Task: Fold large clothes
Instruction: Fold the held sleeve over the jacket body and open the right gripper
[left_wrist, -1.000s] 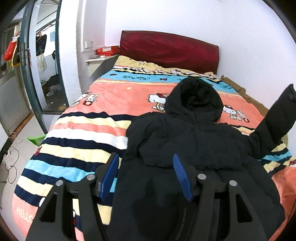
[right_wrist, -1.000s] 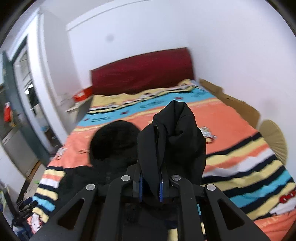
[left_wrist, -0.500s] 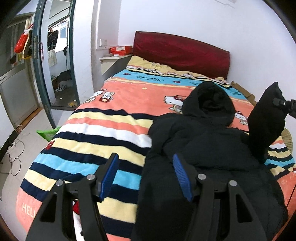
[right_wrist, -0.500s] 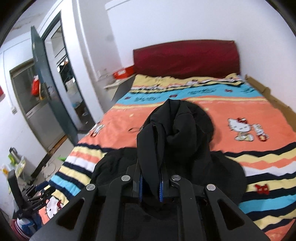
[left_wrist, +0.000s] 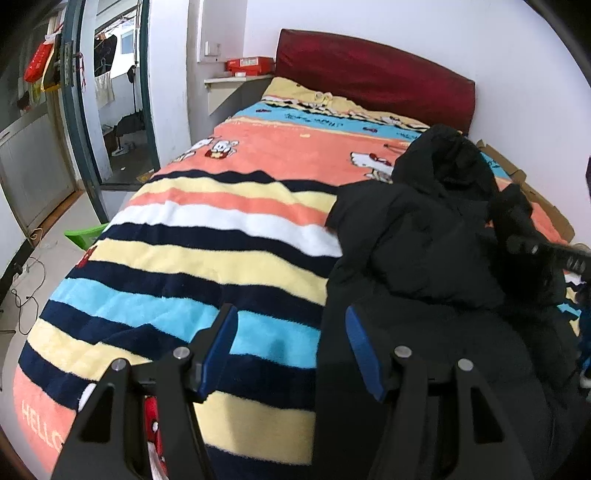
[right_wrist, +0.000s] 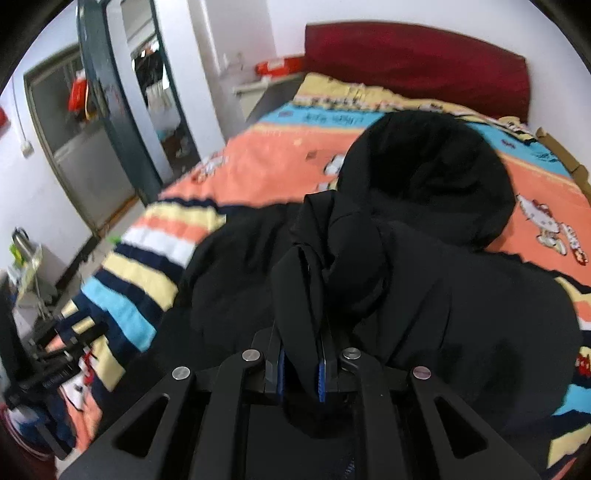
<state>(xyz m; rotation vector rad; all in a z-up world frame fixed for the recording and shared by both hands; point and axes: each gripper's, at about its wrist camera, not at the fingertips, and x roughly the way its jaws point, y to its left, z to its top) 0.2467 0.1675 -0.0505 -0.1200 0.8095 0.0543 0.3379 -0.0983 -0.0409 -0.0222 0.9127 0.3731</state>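
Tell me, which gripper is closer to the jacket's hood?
Right. The right gripper holds a sleeve just below the hood; the left gripper hovers open by the jacket's hem.

The right tongs (right_wrist: 301, 363) pinch a black coat (right_wrist: 461, 295) fold (hood beyond) over the striped blanket (right_wrist: 140, 273).

A black hooded puffer jacket (left_wrist: 424, 236) lies spread on the right side of the bed — hood (right_wrist: 428, 173) toward the far end, one sleeve (right_wrist: 332, 258) drawn across the chest, body reaching the near edge.
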